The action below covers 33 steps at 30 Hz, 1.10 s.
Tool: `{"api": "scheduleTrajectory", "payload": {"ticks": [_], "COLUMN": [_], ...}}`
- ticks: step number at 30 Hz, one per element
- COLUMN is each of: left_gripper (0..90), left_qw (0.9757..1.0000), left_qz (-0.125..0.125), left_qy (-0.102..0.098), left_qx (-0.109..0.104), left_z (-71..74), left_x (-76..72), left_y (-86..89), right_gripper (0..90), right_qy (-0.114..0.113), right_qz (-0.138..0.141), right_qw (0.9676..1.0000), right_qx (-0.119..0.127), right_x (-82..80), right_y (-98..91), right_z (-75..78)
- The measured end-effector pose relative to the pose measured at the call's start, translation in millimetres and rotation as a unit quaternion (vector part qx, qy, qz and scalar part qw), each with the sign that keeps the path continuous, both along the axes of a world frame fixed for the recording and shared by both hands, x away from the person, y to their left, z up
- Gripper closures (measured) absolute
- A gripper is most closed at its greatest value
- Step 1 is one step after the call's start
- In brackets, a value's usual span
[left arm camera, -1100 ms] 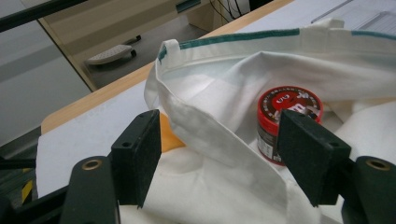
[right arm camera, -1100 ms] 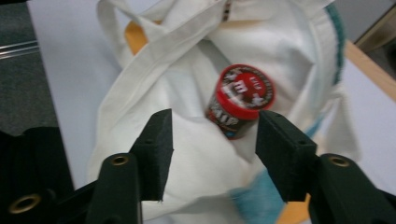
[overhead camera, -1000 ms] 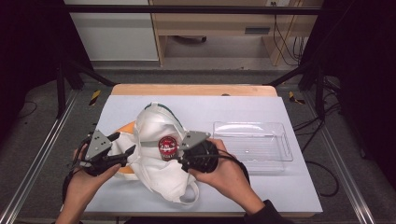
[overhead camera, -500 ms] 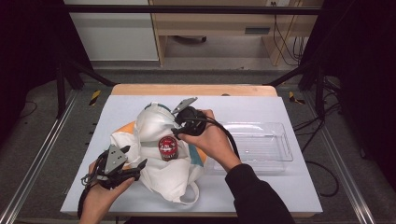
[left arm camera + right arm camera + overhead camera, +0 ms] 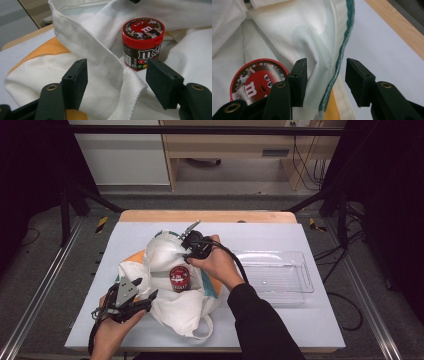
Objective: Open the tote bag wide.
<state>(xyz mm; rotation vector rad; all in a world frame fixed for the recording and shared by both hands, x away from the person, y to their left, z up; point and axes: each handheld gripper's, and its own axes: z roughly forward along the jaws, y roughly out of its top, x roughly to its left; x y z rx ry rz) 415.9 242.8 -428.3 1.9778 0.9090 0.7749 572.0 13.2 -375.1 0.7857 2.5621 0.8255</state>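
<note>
A white cloth bag (image 5: 165,295) with orange and teal patches lies crumpled at the table's middle left. A red-lidded M&M's can (image 5: 179,278) stands upright on it. My left gripper (image 5: 149,296) is at the bag's near left side, open, its jaws astride a folded white hem (image 5: 126,82), with the can (image 5: 142,42) just beyond. At the bag's far rim my right gripper (image 5: 191,245) is open. In the right gripper view the teal-stitched rim (image 5: 339,60) runs between its jaws, and the can's lid (image 5: 255,81) shows at lower left.
A clear plastic tray (image 5: 280,275) lies to the right of the bag, beyond the right forearm. The pale mat (image 5: 300,320) covers the table, with a wooden edge (image 5: 205,216) at the far side. Metal rails run along both sides.
My right gripper has gone from the near side of the can up to the bag's far rim. My left gripper has drawn back toward the near left.
</note>
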Motion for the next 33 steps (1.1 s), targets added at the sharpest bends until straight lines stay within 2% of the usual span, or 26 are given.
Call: {"api": "scheduleTrajectory", "payload": {"ticks": [1,7,9,10,12,13,15,19,23,33], "left_gripper": [36.7,42.4,52.4,54.8,59.8,61.2,67.9,75.9,78.7,82.4], "left_qw": [0.9999,0.9999,0.9998,0.9998,0.9997,0.9997,0.9995,0.9992,0.9991,0.9991], "left_qz": [-0.004,-0.009,-0.016,-0.016,-0.012,-0.012,-0.013,-0.017,-0.018,-0.021], "left_qy": [0.008,0.013,0.014,0.012,0.023,0.023,0.03,0.036,0.037,0.035], "left_qx": [-0.007,-0.001,0.001,0.003,0.003,0.003,-0.004,0.001,0.005,0.013], "left_z": [-0.8,0.0,-1.5,-3.3,-8.0,-8.0,-9.3,-10.0,-8.9,-4.3], "left_x": [0.5,1.7,1.8,1.3,2.7,2.7,3.8,3.6,2.4,-5.1], "left_y": [0.4,0.6,0.7,0.8,1.7,1.7,4.7,5.2,6.2,13.8], "right_gripper": [56.5,58.4,60.6,62.3,65.9,65.9,73.0,78.9,82.8,84.7], "right_qy": [0.001,0.004,0.002,0.0,-0.005,-0.005,-0.007,-0.004,-0.006,-0.035], "right_qz": [0.001,0.007,0.012,0.013,0.018,0.018,0.021,0.021,0.017,0.004], "right_qw": [1.0,0.9998,0.9995,0.9995,0.9992,0.9992,0.9987,0.9983,0.9985,0.9987], "right_qx": [-0.004,-0.018,-0.029,-0.03,-0.036,-0.036,-0.046,-0.054,-0.053,-0.038], "right_x": [0.1,-5.0,-5.7,-5.9,-5.9,-5.9,-5.5,-5.5,-4.1,2.3], "right_y": [0.3,3.9,5.0,5.6,6.3,6.3,6.3,4.8,0.9,-11.0], "right_z": [-1.8,-3.6,-5.1,-6.0,-7.7,-7.7,-9.8,-12.9,-13.2,-8.4]}}
